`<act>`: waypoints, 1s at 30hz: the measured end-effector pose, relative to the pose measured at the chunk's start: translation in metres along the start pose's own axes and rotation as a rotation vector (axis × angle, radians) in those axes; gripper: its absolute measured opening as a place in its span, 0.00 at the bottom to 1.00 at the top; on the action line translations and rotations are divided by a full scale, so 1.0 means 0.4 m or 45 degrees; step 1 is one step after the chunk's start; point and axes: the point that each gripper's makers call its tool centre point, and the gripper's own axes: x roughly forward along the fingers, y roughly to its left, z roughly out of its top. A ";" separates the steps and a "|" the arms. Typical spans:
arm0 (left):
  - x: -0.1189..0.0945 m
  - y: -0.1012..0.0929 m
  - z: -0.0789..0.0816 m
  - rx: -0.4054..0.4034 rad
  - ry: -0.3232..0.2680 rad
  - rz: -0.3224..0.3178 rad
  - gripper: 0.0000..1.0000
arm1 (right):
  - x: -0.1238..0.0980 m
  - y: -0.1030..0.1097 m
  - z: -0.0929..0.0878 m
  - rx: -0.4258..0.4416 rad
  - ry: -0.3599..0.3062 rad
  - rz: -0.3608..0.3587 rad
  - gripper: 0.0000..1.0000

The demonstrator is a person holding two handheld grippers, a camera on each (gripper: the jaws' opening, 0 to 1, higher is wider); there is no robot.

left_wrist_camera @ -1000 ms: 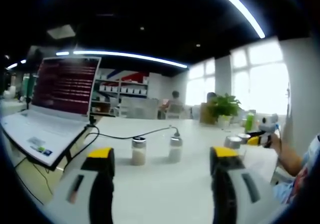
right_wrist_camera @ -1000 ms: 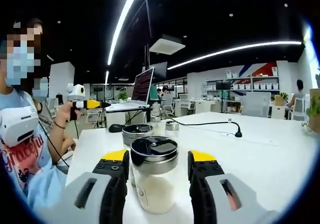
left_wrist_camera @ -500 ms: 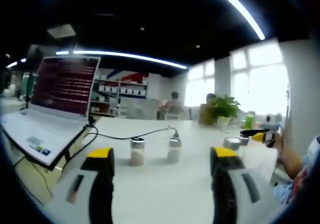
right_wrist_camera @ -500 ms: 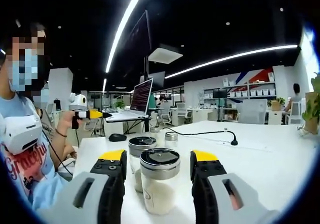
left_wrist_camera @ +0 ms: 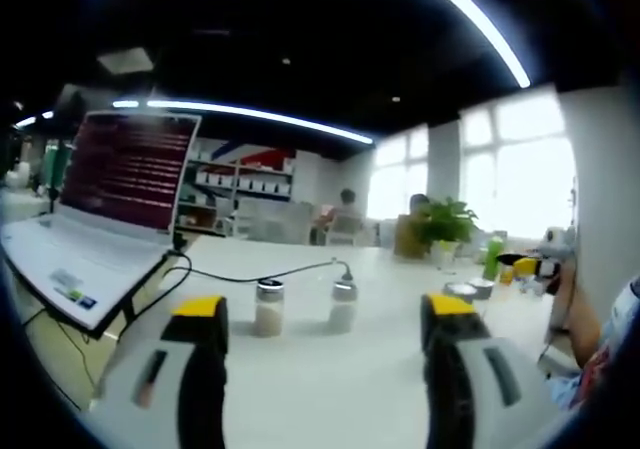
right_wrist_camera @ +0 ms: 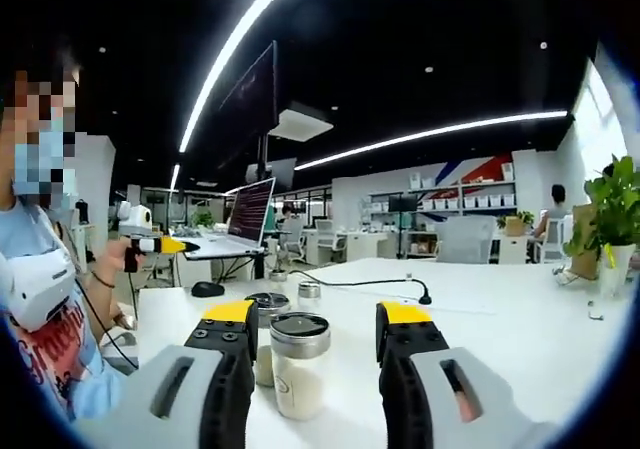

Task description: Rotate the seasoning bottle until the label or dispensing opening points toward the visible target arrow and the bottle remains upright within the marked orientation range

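— Right gripper (right_wrist_camera: 312,364): state?
— Wide open, gripping nothing. Yellow-tipped jaws standing either side of the seasoning bottle (right_wrist_camera: 298,377), clear daylight on both flanks, no contact.

— Where on the table (right_wrist_camera: 520,349)?
— Near the person's edge, dead ahead of the right gripper, seemingly just beyond the jaw tips. Upright, long axis vertical, steel cap on top, pale grains filling the lower part. A second jar (right_wrist_camera: 268,352) just behind and to the left, partly hidden, close enough to look touching though impossible to say.

— And the left gripper (left_wrist_camera: 324,319)?
— Equally open, equally empty. Aimed across the table at two small shakers (left_wrist_camera: 268,307) standing side by side, well apart from its jaws, beside a black cable (left_wrist_camera: 262,275). Laptop (left_wrist_camera: 95,219) off to the left edge. Well away from the bottle, at the far left in the right gripper view.

— So the nearer hand?
— Right, by a long way. Bottle on its centreline; probably a short push forward to bracket the glass body, then closing, then a twist about the vertical axis.

— Target arrow?
— Not discernible on the table. Label or dispensing opening likewise too small to read, so current facing unknown.

— Risk?
— Neighbouring jar so close behind; left jaw likely to nudge it on the way in.
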 end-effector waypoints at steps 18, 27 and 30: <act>0.011 -0.063 0.022 0.045 -0.057 -0.093 0.83 | -0.158 -0.078 -0.012 -0.011 0.052 -0.276 0.47; 0.027 -0.097 0.024 -0.006 -0.075 -0.174 0.83 | -0.160 -0.071 -0.002 0.043 0.013 -0.275 0.58; 0.029 -0.106 0.024 0.005 -0.078 -0.185 0.82 | -0.158 -0.070 -0.007 0.046 0.031 -0.290 0.64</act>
